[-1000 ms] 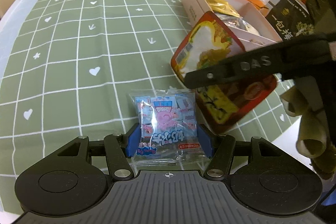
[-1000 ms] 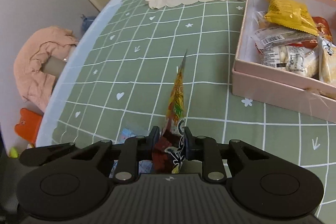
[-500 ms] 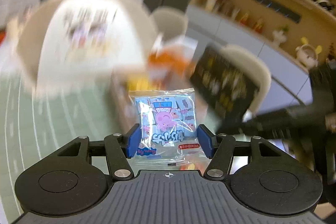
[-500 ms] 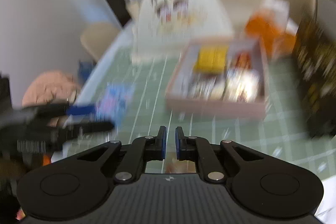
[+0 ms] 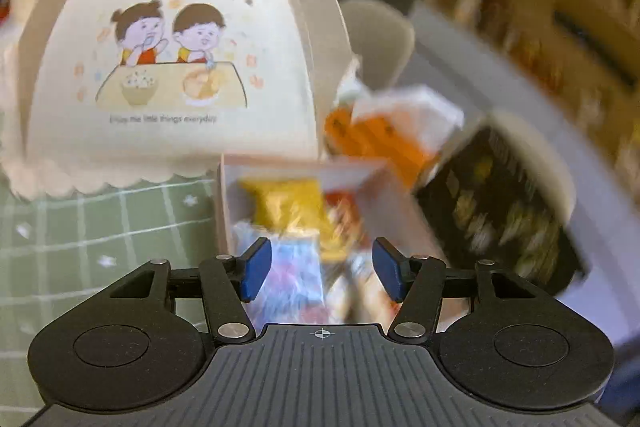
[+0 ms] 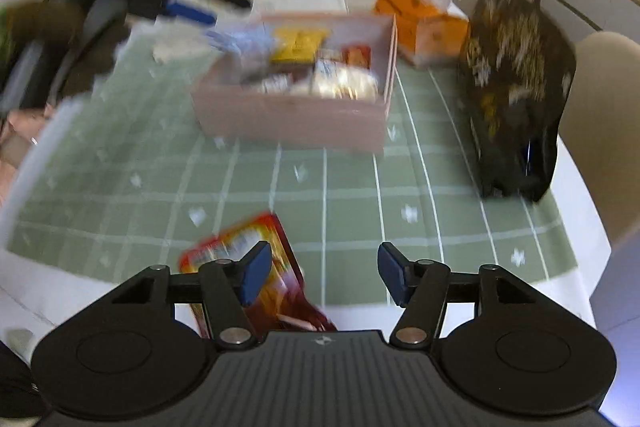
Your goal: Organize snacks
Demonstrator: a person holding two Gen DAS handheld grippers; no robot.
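Note:
My left gripper [image 5: 320, 273] is open above the pink snack box [image 5: 224, 211]. The blue cartoon snack packet [image 5: 296, 275] shows blurred between and below its fingers, over the box and free of the pads. The box holds a yellow packet [image 5: 288, 203] and several others. My right gripper [image 6: 320, 275] is open and empty, low over the table's near edge. The red snack packet [image 6: 256, 259] lies on the green checked cloth [image 6: 360, 187] just beyond its left finger. In the right wrist view the box [image 6: 296, 111] is farther back, with the left gripper [image 6: 192, 9] above its left end.
A cream dome food cover [image 5: 168, 59] stands behind the box. An orange tissue box [image 6: 420, 23] and a tall black snack bag [image 6: 516, 87] stand to the box's right. Beige chairs [image 6: 600, 131] ring the table. Both views are motion-blurred.
My left gripper carried the blue packet over the pink box and opened, letting it go. My right gripper opened and the red packet now lies on the cloth.

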